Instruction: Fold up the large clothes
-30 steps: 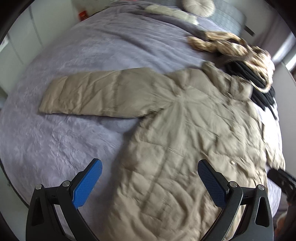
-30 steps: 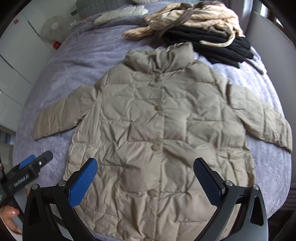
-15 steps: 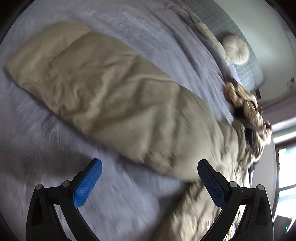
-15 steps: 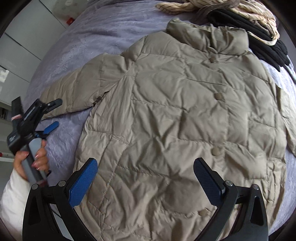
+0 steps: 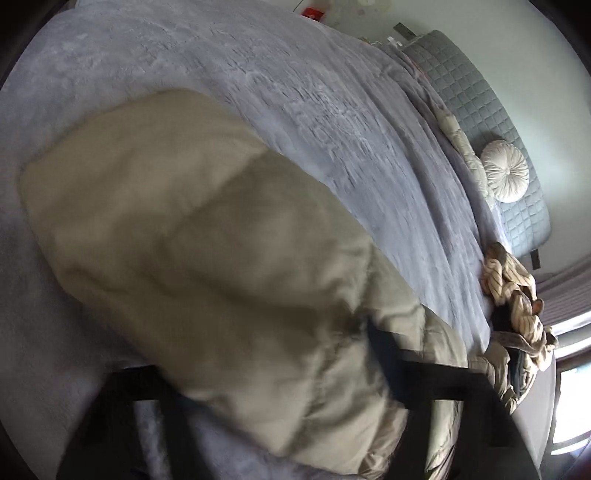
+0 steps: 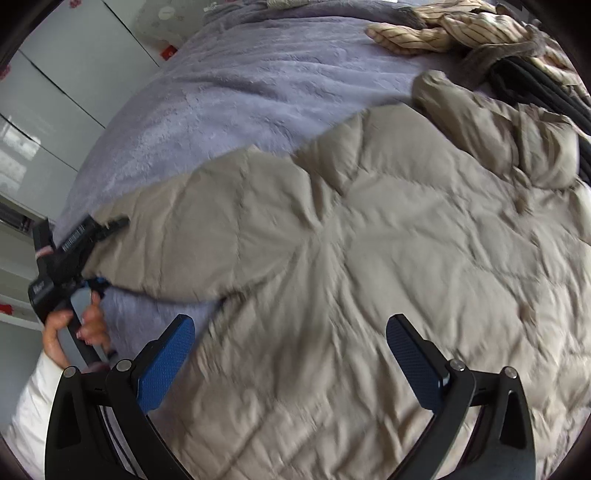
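Note:
A beige quilted puffer jacket [image 6: 369,240] lies spread, front up, on the lilac bed cover [image 6: 240,92]. Its left sleeve [image 5: 184,240] fills the left wrist view, and my left gripper [image 5: 266,354] is closing its jaws on it. The blurred dark fingers [image 5: 384,354] press into the padding near the cuff end. In the right wrist view that left gripper [image 6: 107,225] is at the sleeve's end, held by a hand [image 6: 74,328]. My right gripper [image 6: 291,354] hovers open just above the jacket's body below the armpit, with nothing between its blue pads [image 6: 166,362].
A striped cream garment [image 6: 443,29] and a black garment [image 6: 535,88] lie heaped beyond the jacket's collar. A round cream cushion [image 5: 506,175] leans on the grey quilted headboard [image 5: 480,99]. White cupboard doors [image 6: 55,92] stand past the bed's left edge.
The left gripper dropped onto the sleeve and its wide-open jaws came together around it. The right gripper sank closer to the jacket and shifted toward its left side.

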Motion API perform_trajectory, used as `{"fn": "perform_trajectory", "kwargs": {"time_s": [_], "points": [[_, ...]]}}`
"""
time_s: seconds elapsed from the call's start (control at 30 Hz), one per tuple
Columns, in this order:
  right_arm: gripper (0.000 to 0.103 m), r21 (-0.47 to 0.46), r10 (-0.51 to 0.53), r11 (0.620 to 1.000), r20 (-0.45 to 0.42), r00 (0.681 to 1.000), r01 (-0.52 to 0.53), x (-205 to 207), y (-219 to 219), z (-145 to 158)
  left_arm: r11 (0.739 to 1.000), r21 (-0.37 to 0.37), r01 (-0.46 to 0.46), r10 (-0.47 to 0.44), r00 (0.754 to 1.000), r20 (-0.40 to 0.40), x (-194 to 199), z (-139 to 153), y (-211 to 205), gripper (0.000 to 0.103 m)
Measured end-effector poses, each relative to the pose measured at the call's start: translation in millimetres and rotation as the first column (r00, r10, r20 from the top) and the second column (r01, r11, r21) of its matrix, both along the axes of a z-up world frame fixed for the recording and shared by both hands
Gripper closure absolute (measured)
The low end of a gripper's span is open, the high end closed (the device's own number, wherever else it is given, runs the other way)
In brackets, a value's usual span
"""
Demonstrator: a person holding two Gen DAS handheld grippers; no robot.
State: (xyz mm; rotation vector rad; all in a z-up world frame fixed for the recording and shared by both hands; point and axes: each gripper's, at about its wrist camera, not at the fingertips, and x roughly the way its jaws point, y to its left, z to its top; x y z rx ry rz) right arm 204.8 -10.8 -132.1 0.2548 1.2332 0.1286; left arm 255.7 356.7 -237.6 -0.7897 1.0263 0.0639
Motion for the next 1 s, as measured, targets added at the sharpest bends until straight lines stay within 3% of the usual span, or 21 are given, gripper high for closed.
{"fn": "perform_trajectory", "kwargs": {"time_s": [0.03,0.07,0.1,0.13,0.17,0.23,0.4,0.6,0.7,0.83,1.0], "points": [[0.000,0.006,-0.009,1.000,0.009,1.000,0.009,6,2,-2,0.999,-0.047,0.013,-0.012,1.000,0.017,2,-1,5,0.097],[0.002,0.015,-0.019,1.000,0.022,1.000,0.019,13,5,-4,0.995,-0.097,0.017,-0.014,0.999,0.034,3,0,10,0.097],[0.004,0.030,-0.029,0.999,0.038,0.999,0.028,19,6,-5,0.995,-0.103,0.016,-0.011,0.999,0.048,3,5,13,0.097],[0.021,0.048,-0.042,0.998,0.050,0.998,0.040,24,7,-8,0.996,-0.089,0.028,-0.021,0.997,0.073,3,14,15,0.097],[0.053,0.066,-0.050,0.997,0.046,0.998,0.047,28,7,-12,0.997,-0.068,0.044,-0.036,0.994,0.105,4,26,15,0.097],[0.095,0.129,-0.075,0.989,-0.019,0.997,0.077,39,6,-30,0.996,-0.054,0.071,-0.062,0.986,0.157,2,47,11,0.097],[0.096,0.200,-0.054,0.978,-0.050,0.997,0.064,47,15,-57,0.983,0.000,0.185,-0.177,0.939,0.295,1,110,-11,0.097],[0.096,0.261,-0.032,0.963,-0.119,0.992,0.062,54,20,-93,0.919,0.043,0.392,-0.375,0.836,0.400,-1,164,-103,0.097],[0.096,0.320,-0.039,0.944,-0.112,0.993,0.074,47,4,-84,0.866,0.073,0.494,-0.473,0.766,0.435,-6,187,-162,0.097],[0.096,0.300,-0.096,0.948,-0.053,0.994,0.107,16,-47,-52,0.776,0.181,0.605,-0.616,0.665,0.422,-10,204,-255,0.097],[0.096,0.157,-0.266,0.951,-0.031,0.964,0.267,-37,-149,-30,0.627,0.306,0.717,-0.778,0.551,0.302,-25,175,-378,0.097]]}}
